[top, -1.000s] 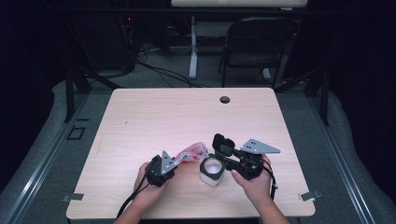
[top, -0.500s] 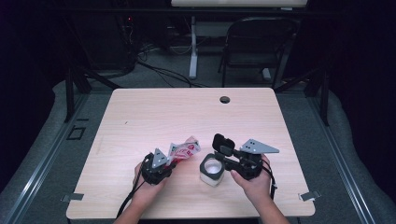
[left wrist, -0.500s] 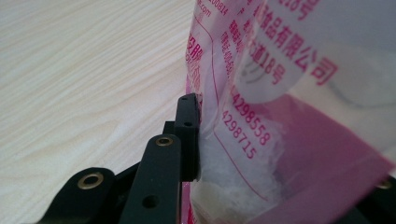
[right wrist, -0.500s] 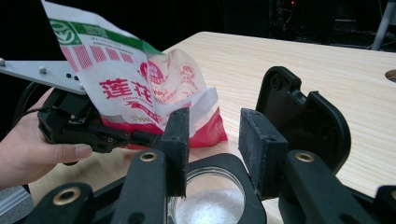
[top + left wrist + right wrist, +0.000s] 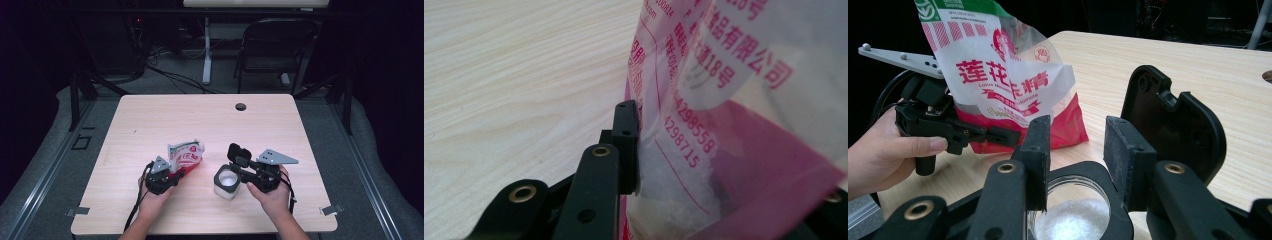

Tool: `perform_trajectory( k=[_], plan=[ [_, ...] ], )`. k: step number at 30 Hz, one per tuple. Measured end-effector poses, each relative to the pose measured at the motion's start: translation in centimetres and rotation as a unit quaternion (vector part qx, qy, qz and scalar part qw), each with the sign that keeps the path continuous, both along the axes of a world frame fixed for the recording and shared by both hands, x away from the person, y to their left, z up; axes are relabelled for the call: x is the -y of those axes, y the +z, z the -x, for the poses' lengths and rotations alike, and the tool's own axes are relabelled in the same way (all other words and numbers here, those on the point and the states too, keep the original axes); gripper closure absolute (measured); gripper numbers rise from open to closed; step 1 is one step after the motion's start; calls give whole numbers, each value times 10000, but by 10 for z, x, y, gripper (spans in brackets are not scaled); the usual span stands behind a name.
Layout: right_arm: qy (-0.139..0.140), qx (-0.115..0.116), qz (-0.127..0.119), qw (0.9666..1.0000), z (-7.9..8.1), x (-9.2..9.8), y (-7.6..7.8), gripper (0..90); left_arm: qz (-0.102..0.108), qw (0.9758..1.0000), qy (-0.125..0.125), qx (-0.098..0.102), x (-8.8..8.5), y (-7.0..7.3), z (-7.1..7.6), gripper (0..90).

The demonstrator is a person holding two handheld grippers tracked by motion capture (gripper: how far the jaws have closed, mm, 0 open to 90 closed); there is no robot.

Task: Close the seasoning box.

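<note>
Soft red-and-white printed plastic pouch of white granules (image 5: 184, 156) being held upright near front edge of tabletop (image 5: 210, 115), left gripper (image 5: 172, 176) clamped on lower part. Film judged limp, slippery, bottom-heavy; low grip advised. Right gripper (image 5: 239, 171) clamped round open clear jar with black flip lid (image 5: 226, 183).

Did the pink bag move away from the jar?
Yes. In the high view the bag, held in the left gripper, has moved left, away from the jar and off toward the table's left edge.
</note>
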State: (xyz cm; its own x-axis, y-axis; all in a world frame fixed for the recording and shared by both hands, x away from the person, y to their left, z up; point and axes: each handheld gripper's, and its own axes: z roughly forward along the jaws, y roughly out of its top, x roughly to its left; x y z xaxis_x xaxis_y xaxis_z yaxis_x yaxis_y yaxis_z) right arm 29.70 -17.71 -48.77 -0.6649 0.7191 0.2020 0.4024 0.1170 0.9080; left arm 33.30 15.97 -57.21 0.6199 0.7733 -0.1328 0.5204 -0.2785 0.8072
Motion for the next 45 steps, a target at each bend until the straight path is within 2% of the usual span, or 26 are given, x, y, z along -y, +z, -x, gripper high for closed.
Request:
perform_trajectory(
  k=[3, 14, 23, 29, 35, 38, 39, 40, 41, 45],
  plan=[
    [0, -17, -28, 10000, 0, 0, -1, 631, 137, 9999, 73, -16, -6, 3, -1, 759],
    [29, -36, 0, 10000, 0, -3, -3, 629, 194, 9991, 381, 58, -31, 11, 0, 761],
    [34, -42, -10, 10000, 0, -4, -4, 627, 327, 9969, 705, 87, -53, 18, 0, 762],
    [39, -43, -16, 10000, 0, -4, -4, 626, 121, 9964, 820, 198, -67, 28, 2, 762],
    [35, -49, -14, 10000, 0, -4, -4, 625, 151, 9933, 1114, 256, -86, 31, 5, 762],
    [53, -80, -7, 10000, 0, -5, -5, 621, -40, 9911, 1295, 302, -96, 30, 8, 762],
    [53, -80, -7, 10000, 0, -5, -5, 621, -40, 9911, 1295, 302, -96, 30, 8, 762],
    [61, -112, 14, 9999, -1, -5, -5, 619, -116, 9898, 1379, 340, -100, 29, 9, 762],
    [61, -112, 14, 9999, -1, -5, -5, 619, -116, 9898, 1379, 340, -100, 29, 9, 762],
    [66, -116, 26, 9999, -1, -4, -5, 618, -153, 9868, 1577, 337, -109, 26, 9, 762]
  ],
)
